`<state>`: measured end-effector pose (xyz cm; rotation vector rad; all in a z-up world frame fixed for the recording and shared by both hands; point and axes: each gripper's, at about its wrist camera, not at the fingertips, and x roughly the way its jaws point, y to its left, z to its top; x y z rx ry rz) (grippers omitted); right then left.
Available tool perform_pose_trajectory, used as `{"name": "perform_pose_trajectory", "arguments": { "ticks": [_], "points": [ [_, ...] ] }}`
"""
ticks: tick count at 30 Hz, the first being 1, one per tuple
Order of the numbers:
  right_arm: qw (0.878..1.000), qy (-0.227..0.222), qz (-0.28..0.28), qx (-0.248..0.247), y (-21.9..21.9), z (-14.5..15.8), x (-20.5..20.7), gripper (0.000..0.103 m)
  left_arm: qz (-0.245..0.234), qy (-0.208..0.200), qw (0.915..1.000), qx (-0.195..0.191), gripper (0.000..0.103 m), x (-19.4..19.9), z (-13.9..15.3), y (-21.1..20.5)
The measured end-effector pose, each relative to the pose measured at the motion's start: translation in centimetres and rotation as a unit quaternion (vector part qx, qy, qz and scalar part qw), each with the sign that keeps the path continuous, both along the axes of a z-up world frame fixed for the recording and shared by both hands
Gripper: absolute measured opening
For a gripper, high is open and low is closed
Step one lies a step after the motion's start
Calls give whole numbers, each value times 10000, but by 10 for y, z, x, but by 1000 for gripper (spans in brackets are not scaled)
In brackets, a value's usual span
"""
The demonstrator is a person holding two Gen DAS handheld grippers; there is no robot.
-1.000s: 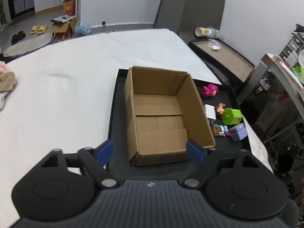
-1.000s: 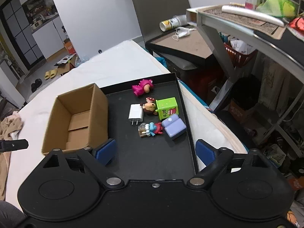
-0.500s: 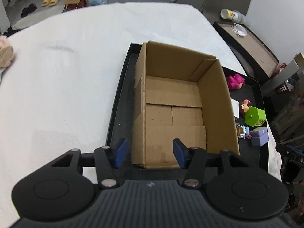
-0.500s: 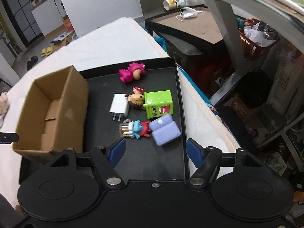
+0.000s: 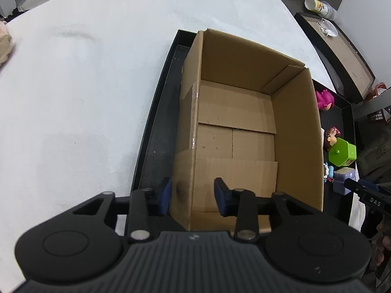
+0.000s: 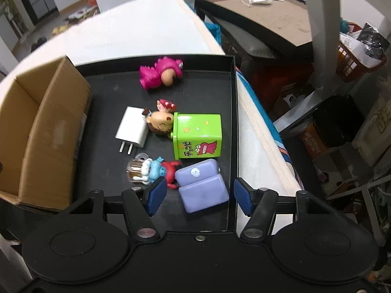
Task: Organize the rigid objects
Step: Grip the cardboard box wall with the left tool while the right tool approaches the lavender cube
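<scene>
Left wrist view: the left gripper has dropped from above the tray to straddle the near-left wall of the empty cardboard box, jaws closing but not yet pinching it. At the tray's near right corner, the right gripper has come down around the purple toy, jaws narrowing, pads clear of it. Steadying and the first pick look imminent.

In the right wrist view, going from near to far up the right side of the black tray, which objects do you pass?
Purple sofa toy → green box → doll head with a red bow → pink dinosaur figure, which lies closest to the far wall of the black tray.
</scene>
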<state>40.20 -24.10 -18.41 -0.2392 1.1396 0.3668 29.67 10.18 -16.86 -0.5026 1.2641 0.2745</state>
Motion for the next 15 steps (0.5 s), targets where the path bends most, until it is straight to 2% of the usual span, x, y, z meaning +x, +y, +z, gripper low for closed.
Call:
{"name": "perform_pose_trajectory", "arguments": {
  "ticks": [5, 9, 15],
  "points": [
    [9993, 134, 165, -308, 9, -11, 3, 54, -62, -3, 9999, -106, 28, -1, -9, 3],
    [9981, 190, 205, -549, 16, -20, 3, 44, -90, -83, 9998, -184, 27, -5, -14, 7],
    [9981, 291, 65, -544, 19, -21, -3, 43, -206, -184, 9995, -177, 24, -14, -16, 11]
  ]
}}
